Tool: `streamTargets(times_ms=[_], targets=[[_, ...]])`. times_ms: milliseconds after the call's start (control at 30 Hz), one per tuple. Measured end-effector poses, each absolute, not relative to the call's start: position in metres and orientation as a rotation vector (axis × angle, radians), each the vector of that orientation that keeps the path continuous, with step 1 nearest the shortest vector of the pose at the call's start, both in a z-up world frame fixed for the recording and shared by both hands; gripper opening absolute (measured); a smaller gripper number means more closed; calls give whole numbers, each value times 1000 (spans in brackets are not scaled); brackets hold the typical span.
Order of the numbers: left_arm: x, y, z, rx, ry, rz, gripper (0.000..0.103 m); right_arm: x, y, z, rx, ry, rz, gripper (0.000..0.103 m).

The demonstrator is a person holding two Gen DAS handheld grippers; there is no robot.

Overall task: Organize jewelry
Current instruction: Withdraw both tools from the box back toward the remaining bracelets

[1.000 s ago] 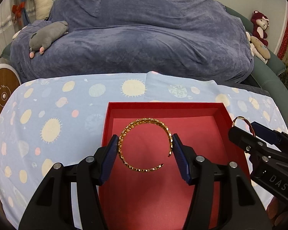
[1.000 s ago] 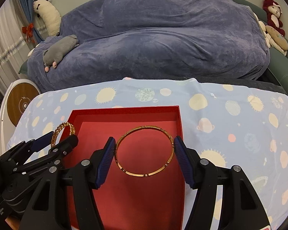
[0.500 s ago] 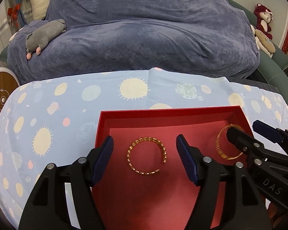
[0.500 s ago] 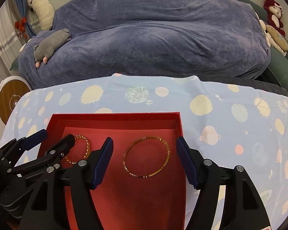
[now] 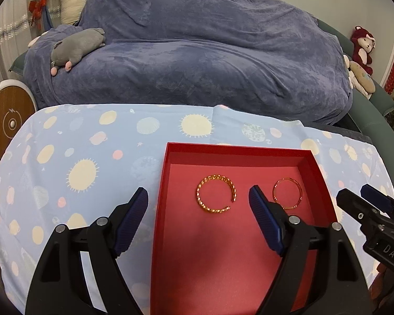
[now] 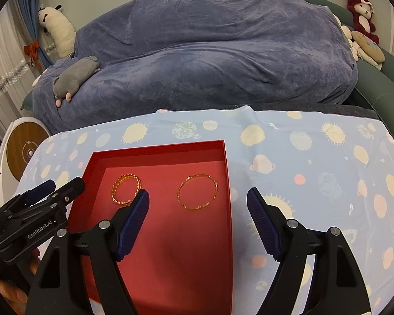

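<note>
A red shallow box [image 5: 168, 183] [image 6: 229, 199] lies on the patterned blue cloth. Inside it lie two gold bracelets side by side: an open chain-link cuff [image 5: 216, 193] [image 6: 126, 189] on the left and a thin round bangle [image 5: 287, 193] [image 6: 197, 191] on the right. My left gripper [image 5: 198, 219] is open and empty, raised above and behind the cuff. My right gripper [image 6: 198, 219] is open and empty, raised above and behind the bangle. Each gripper also shows at the edge of the other's view: the right gripper [image 5: 359, 199] and the left gripper [image 6: 57, 187].
The blue cloth with sun and planet prints [image 5: 86, 162] [image 6: 315, 162] covers the table. Behind it stands a sofa under a blue-grey throw [image 5: 197, 52] with plush toys [image 5: 76, 48]. A round white and wood device [image 5: 8, 120] stands at the left.
Both grippers opened, let go of the bracelets into the red box and drew back and up. The cuff and bangle now lie flat on the box floor.
</note>
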State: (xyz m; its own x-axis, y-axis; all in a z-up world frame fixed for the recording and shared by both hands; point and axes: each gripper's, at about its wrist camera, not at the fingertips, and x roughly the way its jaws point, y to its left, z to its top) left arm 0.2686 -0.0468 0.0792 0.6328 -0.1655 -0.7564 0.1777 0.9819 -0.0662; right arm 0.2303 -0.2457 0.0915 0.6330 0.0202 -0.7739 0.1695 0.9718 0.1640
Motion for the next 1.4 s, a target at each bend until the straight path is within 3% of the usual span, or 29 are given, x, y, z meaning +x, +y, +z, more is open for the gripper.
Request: streamTargets(times_ms=[433,833,1400], targets=[[151,-14,84,20,864,-210,75,110,-224,105,235,870,-92,74],[67,8,40,8,946,-168,76,16,-208,58,269,978,-132,74],[38,16,11,-13,972,-137,76,0,-211,21,259,1030,-177,71]])
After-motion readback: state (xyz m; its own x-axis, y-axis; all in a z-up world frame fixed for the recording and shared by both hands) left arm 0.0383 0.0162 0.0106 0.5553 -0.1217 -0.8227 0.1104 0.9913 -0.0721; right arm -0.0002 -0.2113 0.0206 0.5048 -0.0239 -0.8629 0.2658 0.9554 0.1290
